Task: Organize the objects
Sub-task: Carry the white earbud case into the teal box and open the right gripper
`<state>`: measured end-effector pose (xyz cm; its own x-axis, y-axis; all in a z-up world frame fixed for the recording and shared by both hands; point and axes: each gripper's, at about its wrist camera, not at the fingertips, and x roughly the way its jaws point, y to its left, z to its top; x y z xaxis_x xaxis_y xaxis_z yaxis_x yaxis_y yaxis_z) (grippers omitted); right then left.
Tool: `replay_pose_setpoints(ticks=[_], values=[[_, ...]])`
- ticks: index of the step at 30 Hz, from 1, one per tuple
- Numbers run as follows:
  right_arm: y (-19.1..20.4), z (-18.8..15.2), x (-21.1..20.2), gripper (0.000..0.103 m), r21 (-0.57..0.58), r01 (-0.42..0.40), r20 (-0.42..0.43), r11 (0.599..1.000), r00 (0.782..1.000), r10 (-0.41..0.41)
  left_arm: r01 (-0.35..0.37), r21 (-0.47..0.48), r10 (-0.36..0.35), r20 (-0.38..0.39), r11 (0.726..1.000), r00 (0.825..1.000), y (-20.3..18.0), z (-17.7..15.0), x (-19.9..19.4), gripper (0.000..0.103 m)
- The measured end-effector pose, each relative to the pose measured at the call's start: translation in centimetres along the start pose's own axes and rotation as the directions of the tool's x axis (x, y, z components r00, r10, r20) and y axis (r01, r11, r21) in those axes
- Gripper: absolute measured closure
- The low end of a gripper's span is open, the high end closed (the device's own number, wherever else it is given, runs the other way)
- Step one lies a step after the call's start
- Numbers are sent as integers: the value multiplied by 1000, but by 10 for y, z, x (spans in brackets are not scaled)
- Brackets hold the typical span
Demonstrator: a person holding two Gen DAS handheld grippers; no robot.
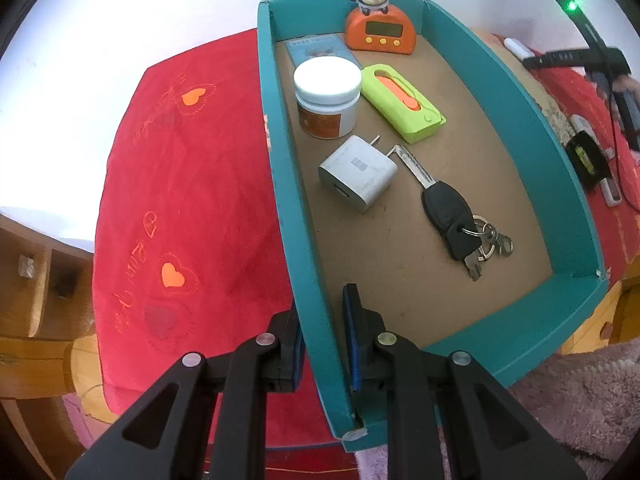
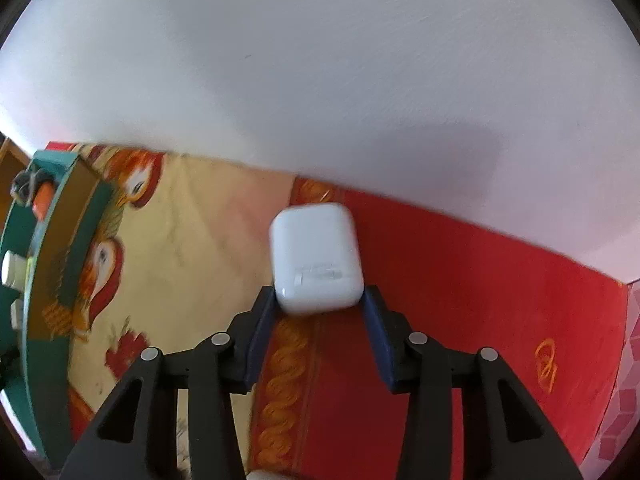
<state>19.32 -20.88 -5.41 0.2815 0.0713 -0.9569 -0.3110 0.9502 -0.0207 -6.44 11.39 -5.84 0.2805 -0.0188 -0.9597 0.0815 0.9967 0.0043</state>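
Note:
A teal cardboard box [image 1: 280, 160] lies on a red cloth. In it are an orange monkey timer [image 1: 380, 32], a white jar [image 1: 326, 92], a blue packet [image 1: 316, 46], a lime-green case [image 1: 402, 102], a white charger plug [image 1: 358, 178] and a black key bunch [image 1: 452, 212]. My left gripper [image 1: 322, 320] is shut on the box's near left wall, one finger inside and one outside. In the right wrist view, my right gripper [image 2: 320, 296] is shut on the lower end of a white earbud case [image 2: 316, 256], just above the red cloth [image 2: 460, 280].
The teal box [image 2: 36, 280] stands at the left edge of the right wrist view, on a yellow patterned cloth [image 2: 192, 264]. A white wall [image 2: 320, 80] backs the surface. Small black and white gadgets [image 1: 588, 160] lie right of the box. A pink fluffy blanket [image 1: 580, 400] sits below.

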Motion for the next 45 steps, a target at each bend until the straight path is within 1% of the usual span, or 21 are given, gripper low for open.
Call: replay_pose_setpoints(ticks=[2,4,6,10,12,16,18,20,21,26,28,30,31,33,36,40,43,44,45], values=[[4,-3,-2,57,3,6,-7,1000,1000,-6,5,-3,-5,0,1000,1000,1,0,0,89],[6,-2,-3,54,16,4,-13,1000,1000,-4,5,4,-5,-1,1000,1000,1,0,0,89],[4,4,-2,50,41,12,-15,999,1000,-11,6,4,-6,-1,1000,1000,0,-1,-1,89],[-2,22,1,48,109,7,-17,994,1000,-5,5,1,-5,1,1000,1000,0,-1,0,89],[-3,28,6,48,126,22,-32,992,999,-18,7,2,-7,0,1000,1000,0,0,0,89],[3,30,3,47,111,67,-33,992,997,-63,5,8,-5,-3,1000,1000,-1,1,0,89],[4,30,0,47,111,73,-26,991,997,-70,8,6,-8,-2,1000,1000,-1,2,0,89],[10,30,-3,51,122,79,-21,989,997,-77,9,6,-9,-1,1000,1000,0,2,1,89],[9,30,-5,58,125,82,-23,989,997,-79,9,6,-9,-1,1000,1000,0,2,1,89],[16,24,-16,58,122,82,-51,989,996,-76,7,12,-7,-1,1000,1000,0,2,1,89],[20,20,-20,58,121,76,-69,990,995,-68,6,17,-6,-3,1000,1000,-2,2,0,89],[24,15,-25,58,123,49,-71,991,997,-41,4,24,-4,-5,1000,1000,-3,3,1,89],[31,7,-31,58,128,38,-63,991,998,-30,4,25,-4,-6,1000,1000,-3,3,1,89],[38,-1,-43,58,137,32,-44,990,999,-26,2,27,-2,-8,1000,1000,-4,4,1,89],[53,-12,-65,58,160,-2,-15,987,1000,5,1,27,-1,-9,1000,1000,-6,4,1,89],[91,-23,-95,58,109,-25,12,994,1000,24,2,28,-2,-7,1000,1000,-6,4,1,89],[102,-31,-115,58,71,-53,30,996,998,51,1,31,0,-10,1000,1000,-7,5,1,89],[105,-36,-114,58,58,-62,33,996,998,60,0,31,0,-11,1000,1000,-7,5,1,89],[116,-36,-119,58,40,-73,37,997,997,71,0,31,1,-12,1000,1000,-7,5,1,89]])
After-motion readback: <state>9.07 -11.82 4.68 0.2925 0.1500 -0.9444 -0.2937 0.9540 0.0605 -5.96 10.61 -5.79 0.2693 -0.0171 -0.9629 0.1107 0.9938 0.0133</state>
